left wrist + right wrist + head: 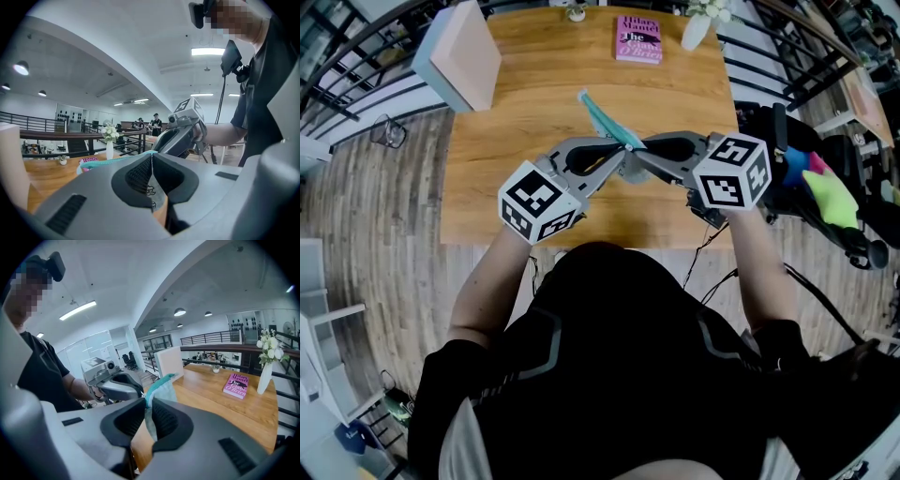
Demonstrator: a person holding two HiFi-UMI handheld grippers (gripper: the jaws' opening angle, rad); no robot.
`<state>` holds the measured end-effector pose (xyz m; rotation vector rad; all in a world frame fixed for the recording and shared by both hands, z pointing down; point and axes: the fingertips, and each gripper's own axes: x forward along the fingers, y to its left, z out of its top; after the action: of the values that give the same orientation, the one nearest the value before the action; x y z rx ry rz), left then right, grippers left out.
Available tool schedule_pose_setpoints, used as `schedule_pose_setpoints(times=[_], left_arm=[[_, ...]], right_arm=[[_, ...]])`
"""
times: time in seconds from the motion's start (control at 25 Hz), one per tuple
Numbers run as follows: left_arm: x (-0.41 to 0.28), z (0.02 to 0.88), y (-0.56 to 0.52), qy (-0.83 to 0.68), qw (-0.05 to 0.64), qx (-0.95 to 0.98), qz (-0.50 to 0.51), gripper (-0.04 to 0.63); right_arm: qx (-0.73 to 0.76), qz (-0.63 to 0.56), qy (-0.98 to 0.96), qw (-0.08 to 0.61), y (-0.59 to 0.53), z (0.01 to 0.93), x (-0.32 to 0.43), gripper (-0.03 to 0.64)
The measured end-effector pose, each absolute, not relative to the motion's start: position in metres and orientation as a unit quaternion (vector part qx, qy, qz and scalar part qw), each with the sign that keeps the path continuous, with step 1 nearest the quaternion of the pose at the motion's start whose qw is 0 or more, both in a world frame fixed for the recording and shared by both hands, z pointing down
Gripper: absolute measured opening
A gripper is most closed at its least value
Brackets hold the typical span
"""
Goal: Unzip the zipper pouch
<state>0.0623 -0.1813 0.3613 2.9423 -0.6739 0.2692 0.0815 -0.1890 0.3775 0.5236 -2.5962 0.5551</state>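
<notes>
**A:** Start wide; where does everything sit?

**B:** Above the broad wooden table [534, 211], clear of its top; the soft pale-grey fabric zipper pouch [162, 393] is held up in the air between the two tools; its teal zipper band [602, 116] slants up and away from the person.

**A:** And the grips?

**B:** The right gripper [146, 401] is clamped on the pouch's pale fabric, which bulges up out of its pads; the left gripper [152, 157] has its jaws pressed together on the pouch at the teal zipper band, nearly tip to tip with the other; whether the pull tab itself is in there I can't make out.

**A:** So the step in hand is the pull?

**B:** I'd judge so; the band reads as one unbroken strip, so I take the zipper as not yet opened.

**A:** How to do it well?

**B:** Keep the right gripper still as the anchor; draw the left one along the line of the band, not across it; keep the band straight and taut so the slider doesn't snag cloth.

**A:** Risks?

**B:** Soft fabric may creep out of the right pads; and if the left holds only cloth, the pouch will merely stretch; then it needs a fresh grip on the tab.
</notes>
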Motion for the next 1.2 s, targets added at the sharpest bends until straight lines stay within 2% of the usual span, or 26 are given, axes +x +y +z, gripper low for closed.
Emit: schedule_pose_setpoints(times=[0.56,0.88,1.2], left_arm=[[0.053,0.371,-0.195,-0.252,0.071,0.959,0.105,0.032],[0.048,0.372,-0.194,-0.25,0.078,0.959,0.104,0.032],[0.05,0.385,-0.192,-0.249,0.121,0.955,0.103,0.032]], right_arm=[[0.193,0.164,-0.933,0.256,-0.195,0.385,0.073,0.055],[0.185,0.176,-0.933,0.255,-0.194,0.387,0.068,0.054],[0.175,0.191,-0.925,0.278,-0.188,0.4,0.071,0.052]])
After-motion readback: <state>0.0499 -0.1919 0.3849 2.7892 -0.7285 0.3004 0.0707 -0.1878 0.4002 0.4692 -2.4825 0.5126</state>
